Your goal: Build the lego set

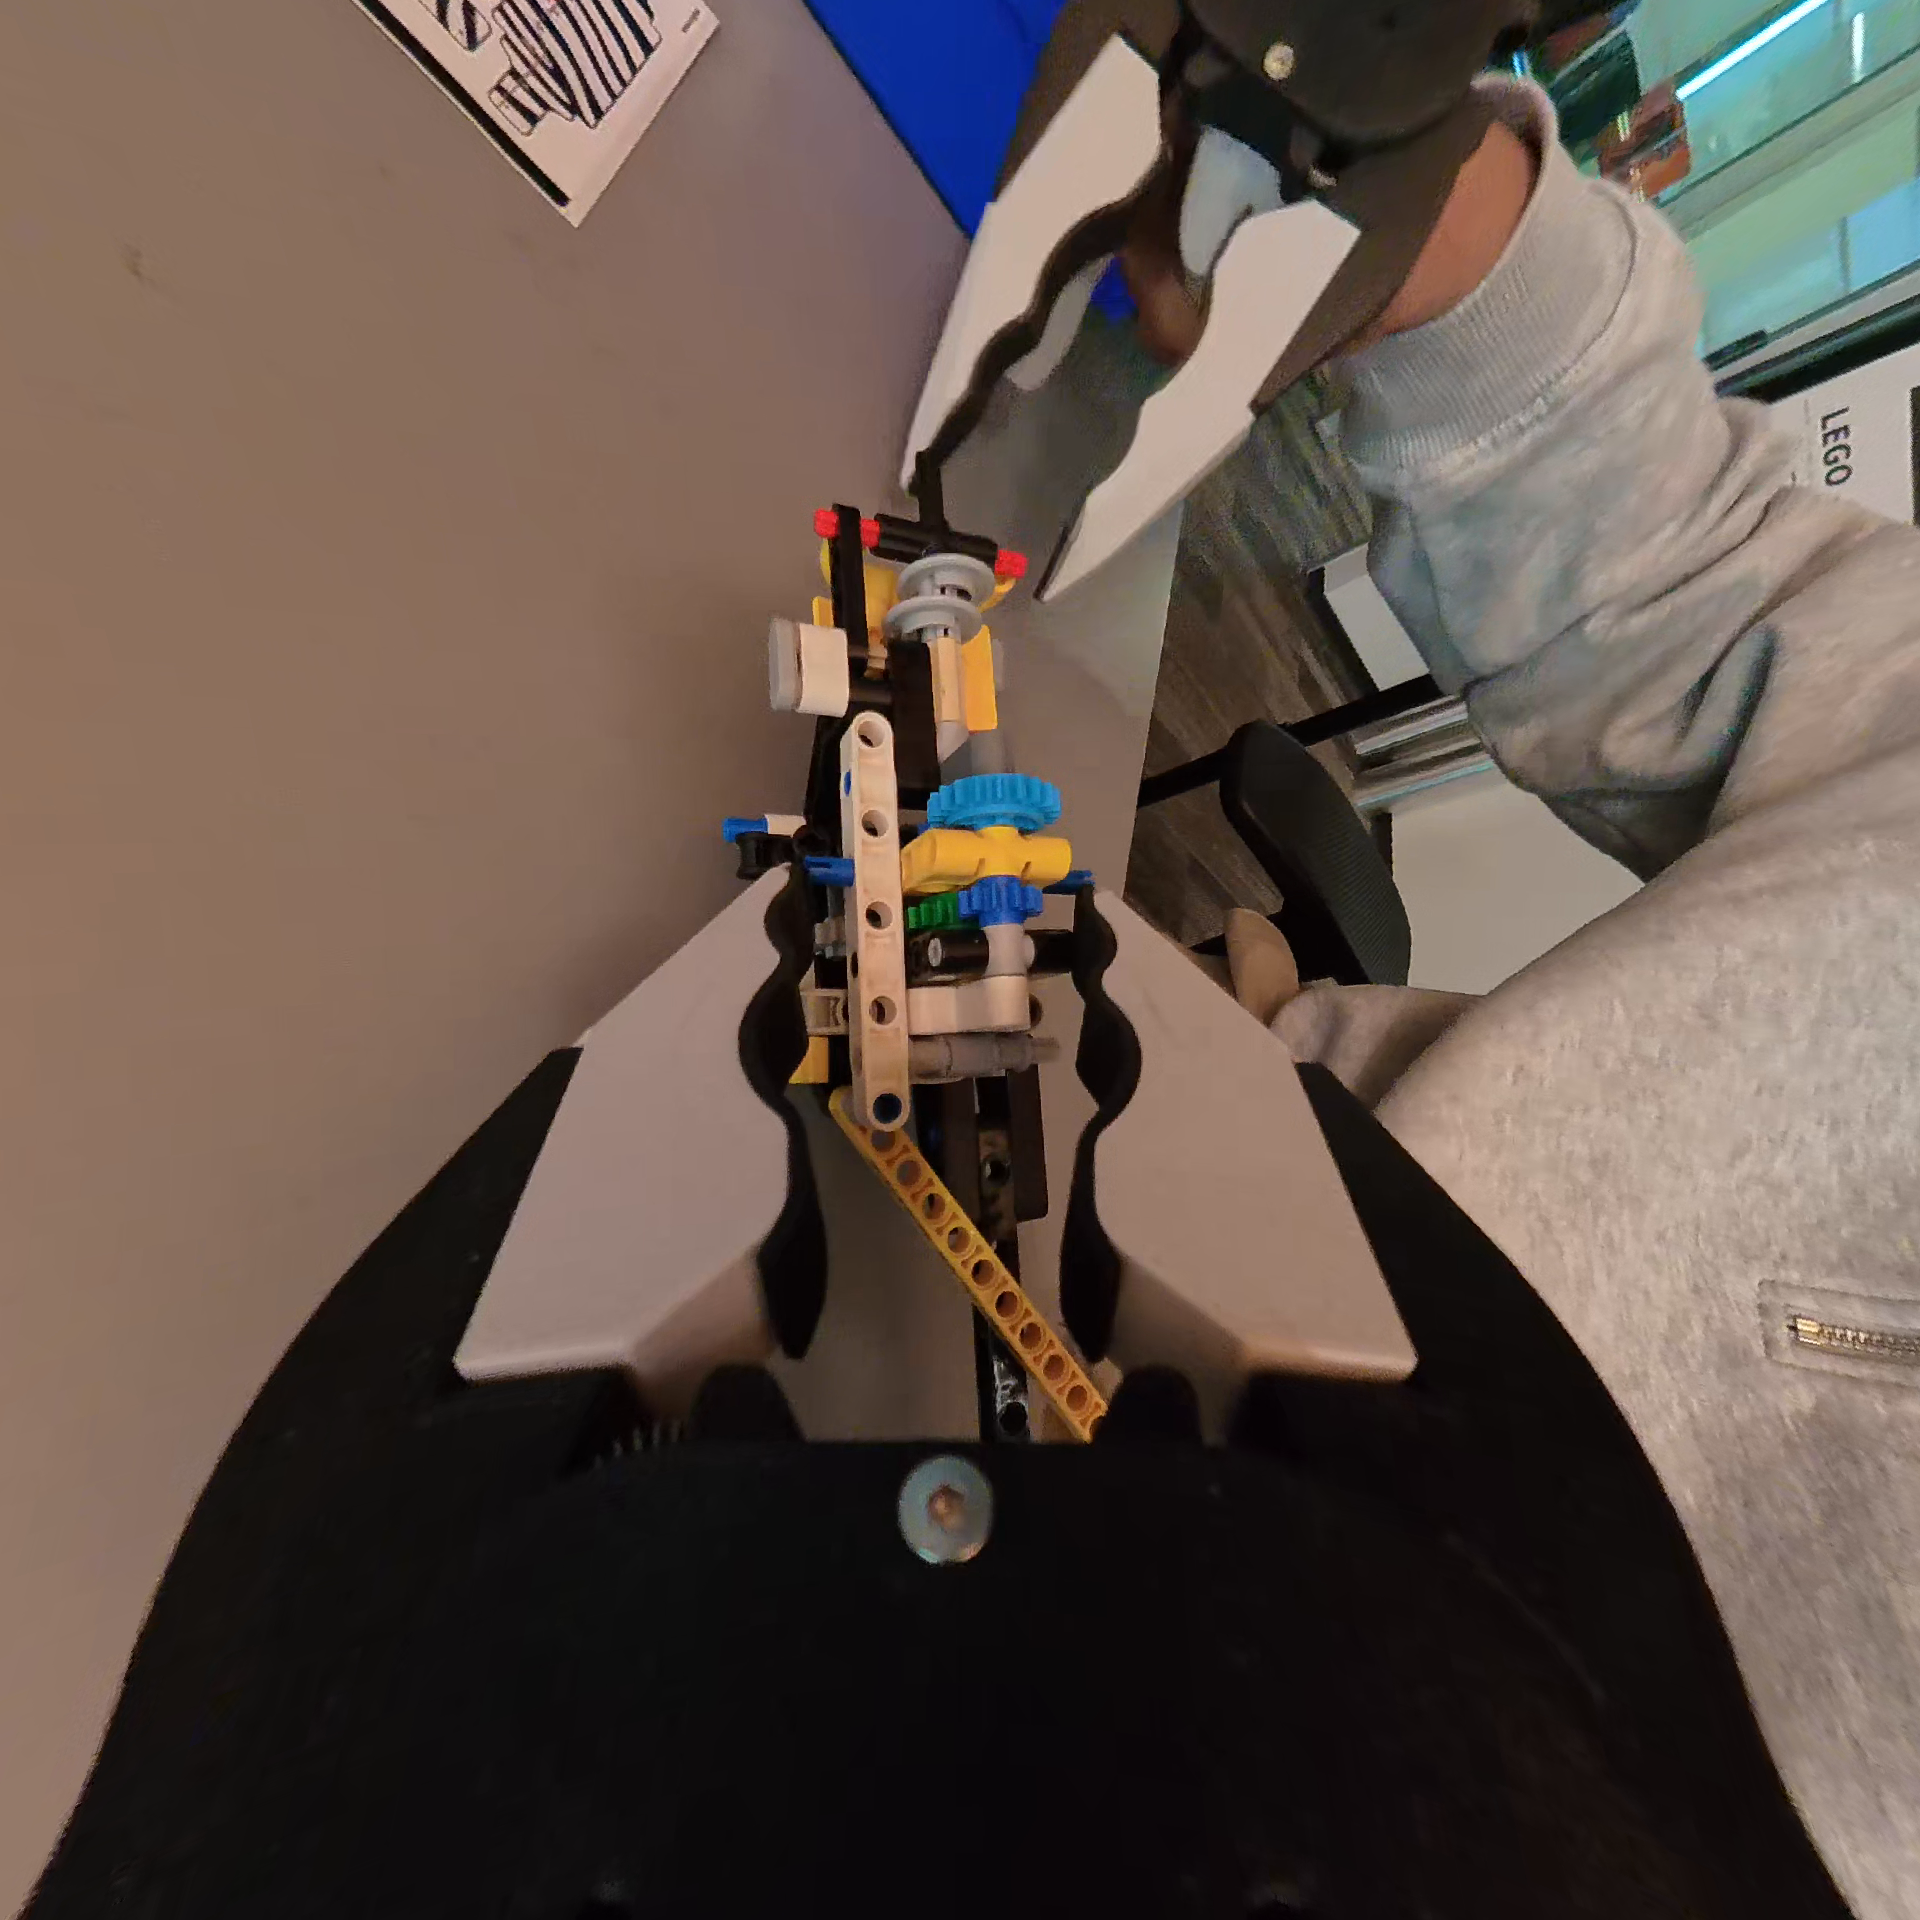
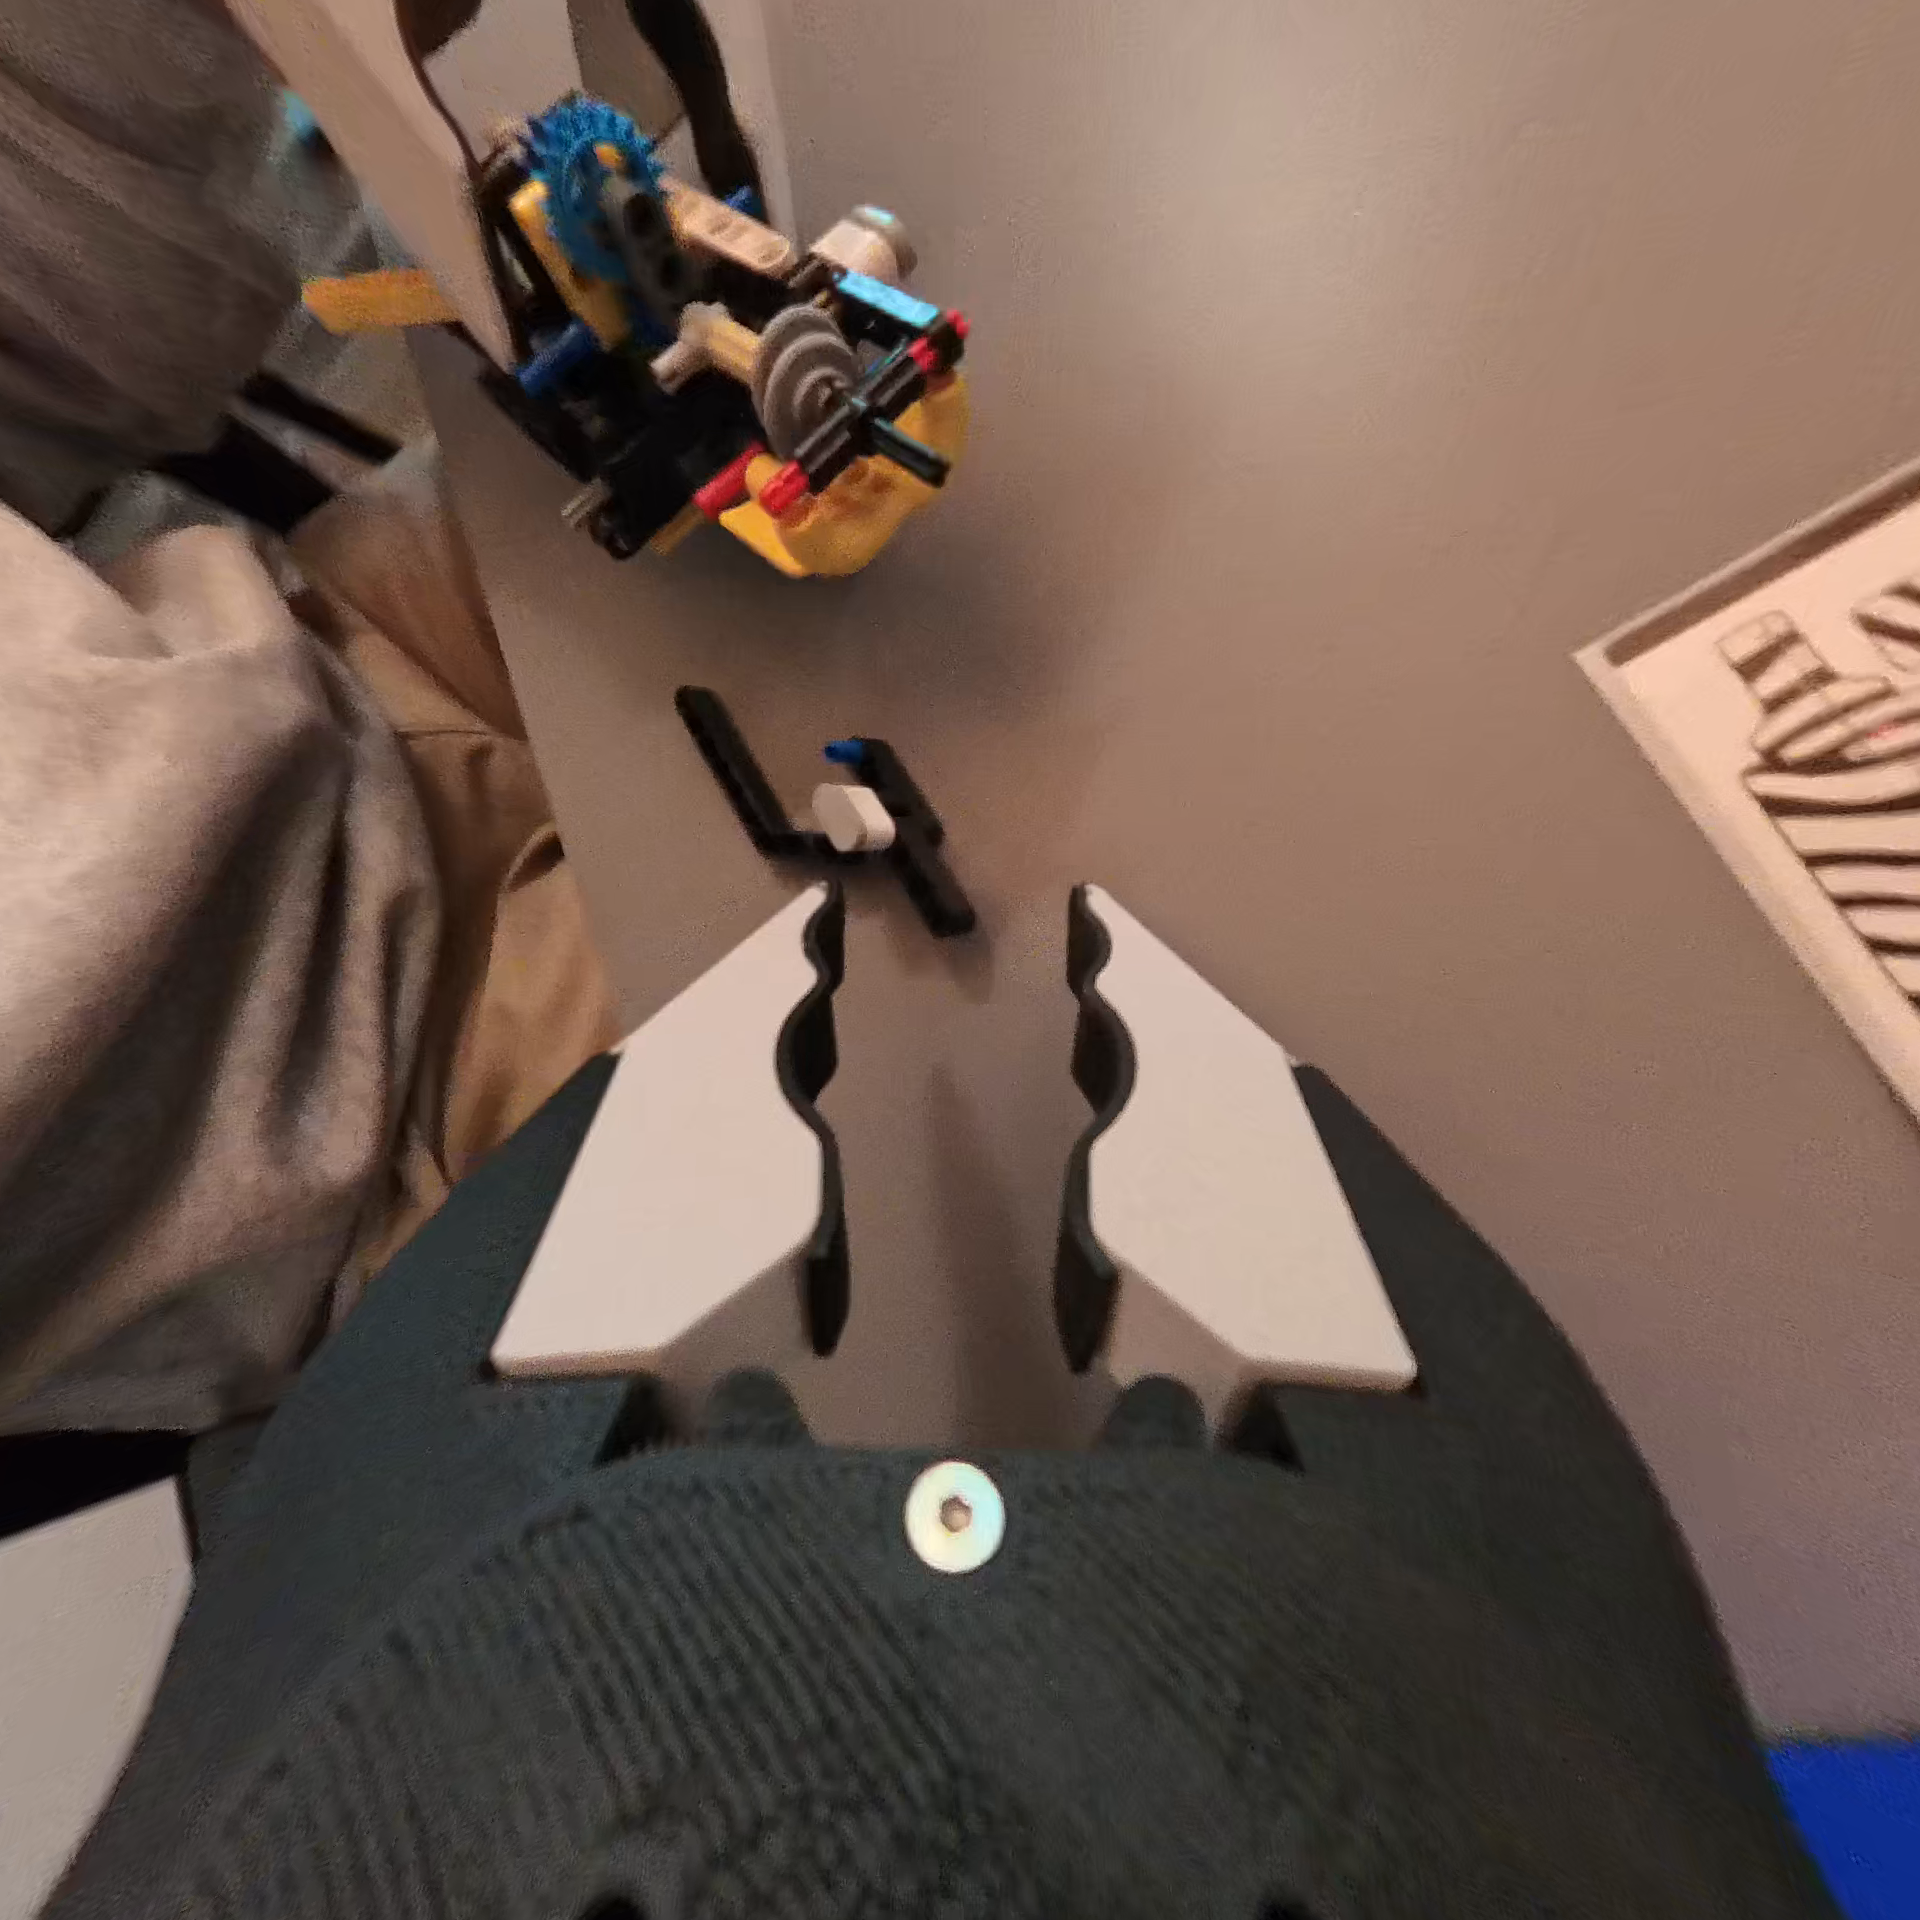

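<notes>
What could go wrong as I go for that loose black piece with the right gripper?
1. The right gripper is open over the small black sub-assembly, which lies askew; closing may catch only one beam and twist it.
2. The left gripper grips the lego model low down, so pressing parts onto its top could tilt it.

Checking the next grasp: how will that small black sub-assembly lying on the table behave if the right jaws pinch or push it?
The black sub-assembly looks light and thin-limbed, so it would probably slide or pivot on the smooth table if nudged. Its white connector and blue pin may twist or pop loose under an off-centre pinch.
</notes>
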`<state>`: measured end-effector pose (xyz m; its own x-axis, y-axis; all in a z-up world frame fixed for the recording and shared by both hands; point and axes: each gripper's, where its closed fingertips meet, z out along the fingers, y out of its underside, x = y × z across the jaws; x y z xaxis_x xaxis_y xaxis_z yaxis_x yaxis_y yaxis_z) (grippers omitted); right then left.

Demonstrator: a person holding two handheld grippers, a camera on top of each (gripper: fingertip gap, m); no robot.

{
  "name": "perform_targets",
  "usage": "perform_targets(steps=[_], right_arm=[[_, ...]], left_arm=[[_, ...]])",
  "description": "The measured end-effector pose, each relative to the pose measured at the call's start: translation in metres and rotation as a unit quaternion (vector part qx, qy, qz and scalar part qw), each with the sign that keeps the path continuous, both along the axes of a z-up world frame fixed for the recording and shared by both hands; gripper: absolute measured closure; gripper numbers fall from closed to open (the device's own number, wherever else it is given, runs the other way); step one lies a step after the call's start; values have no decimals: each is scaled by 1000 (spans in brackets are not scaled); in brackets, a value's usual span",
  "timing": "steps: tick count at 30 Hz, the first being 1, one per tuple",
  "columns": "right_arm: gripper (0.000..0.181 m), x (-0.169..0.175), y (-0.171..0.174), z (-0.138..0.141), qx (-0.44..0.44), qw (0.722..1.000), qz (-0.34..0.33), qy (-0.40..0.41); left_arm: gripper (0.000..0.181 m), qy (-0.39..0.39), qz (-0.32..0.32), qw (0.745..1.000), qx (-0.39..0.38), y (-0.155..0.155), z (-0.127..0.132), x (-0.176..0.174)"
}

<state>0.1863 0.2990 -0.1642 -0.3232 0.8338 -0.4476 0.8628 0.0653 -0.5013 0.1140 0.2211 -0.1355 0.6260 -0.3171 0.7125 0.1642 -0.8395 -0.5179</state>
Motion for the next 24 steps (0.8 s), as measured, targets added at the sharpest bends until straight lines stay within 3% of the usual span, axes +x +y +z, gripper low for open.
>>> perform_targets(steps=[3, 7, 13, 17, 21, 24], right_arm=[[140, 3, -3, -17, 46, 997, 45, -46], [168, 4, -17, -24, 114, 989, 92, -34], [173, 2, -21, -8, 198, 973, 93, 78], [175, 3, -24, 18, 281, 934, 86, 202], [175, 12, -31, 31, 323, 909, 78, 249], [175, 16, -48, 52, 322, 896, 75, 296]], left_arm=[[133, 5, -2, 1000, -2, -2, -2, 2], [133, 43, -2, 999, -16, -3, -14, -4], [132, 55, -14, 998, -5, -3, -13, -3], [124, 22, 6, 1000, 16, -1, 5, -5], [117, 15, 41, 997, 71, 2, 38, -12], [121, -18, 22, 992, 122, -5, 69, 10]])
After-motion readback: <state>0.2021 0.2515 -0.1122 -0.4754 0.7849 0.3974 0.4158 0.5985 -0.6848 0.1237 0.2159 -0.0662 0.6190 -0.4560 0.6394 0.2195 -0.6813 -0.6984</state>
